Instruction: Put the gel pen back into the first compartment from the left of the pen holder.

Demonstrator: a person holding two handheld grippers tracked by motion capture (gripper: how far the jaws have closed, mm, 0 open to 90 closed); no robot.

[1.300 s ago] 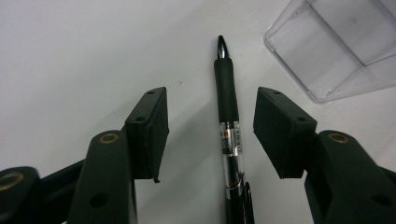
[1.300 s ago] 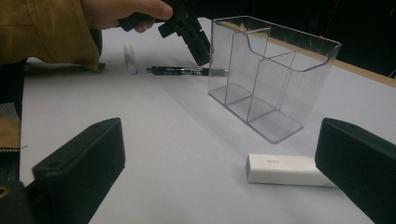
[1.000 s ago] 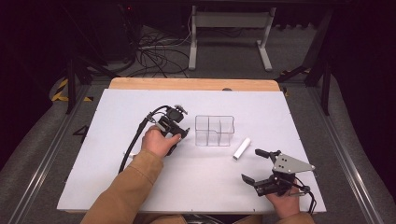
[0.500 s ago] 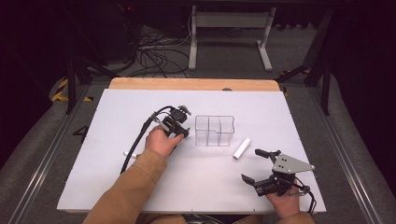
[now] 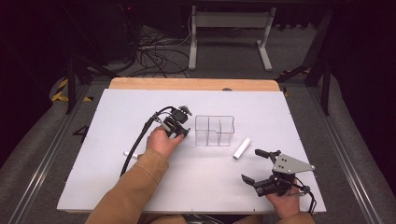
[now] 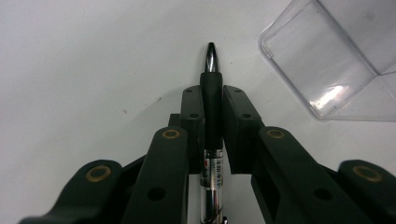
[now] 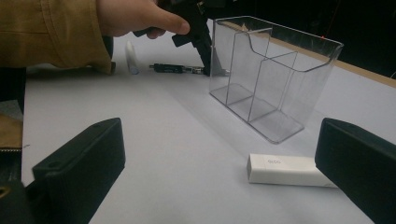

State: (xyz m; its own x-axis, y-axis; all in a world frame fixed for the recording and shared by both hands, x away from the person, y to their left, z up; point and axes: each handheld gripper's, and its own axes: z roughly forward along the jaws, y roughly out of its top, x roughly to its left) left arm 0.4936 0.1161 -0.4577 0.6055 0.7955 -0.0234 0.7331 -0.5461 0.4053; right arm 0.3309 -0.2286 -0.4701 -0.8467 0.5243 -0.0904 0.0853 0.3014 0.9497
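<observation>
The pen (image 6: 212, 100), black-gripped with a chrome tip and a clear barrel, lies flat on the white table (image 5: 140, 107), just to the 9 o'clock side of the clear organizer (image 5: 214, 130) in the high view. The left hand-held gripper (image 6: 212, 105) has just been closing on it, and in the left gripper view its two black jaws press against the pen's rubber grip from either side, the chrome tip sticking out past them toward 12 o'clock. In the right gripper view the pen (image 7: 180, 69) shows lying level on the table, with the left hand-held gripper (image 7: 205, 46) coming down on its end next to the organizer's wall.

The organizer is a see-through plastic box with three compartments (image 7: 275, 74), standing upright near the table's middle. A corner of it (image 6: 327, 60) shows at about 2 o'clock from the pen tip in the left gripper view.

A white eraser (image 5: 241, 148) lies at about 4 o'clock from the organizer, just apart from it. A short white stick-like thing (image 5: 130, 154) lies at about 8 o'clock from the left hand (image 5: 161, 141), partly under the tan sleeve (image 5: 135, 186).

The right hand-held gripper (image 5: 256, 166) rests at the table's near right, at about 5 o'clock from the eraser, its jaws standing wide apart with nothing between them.
</observation>
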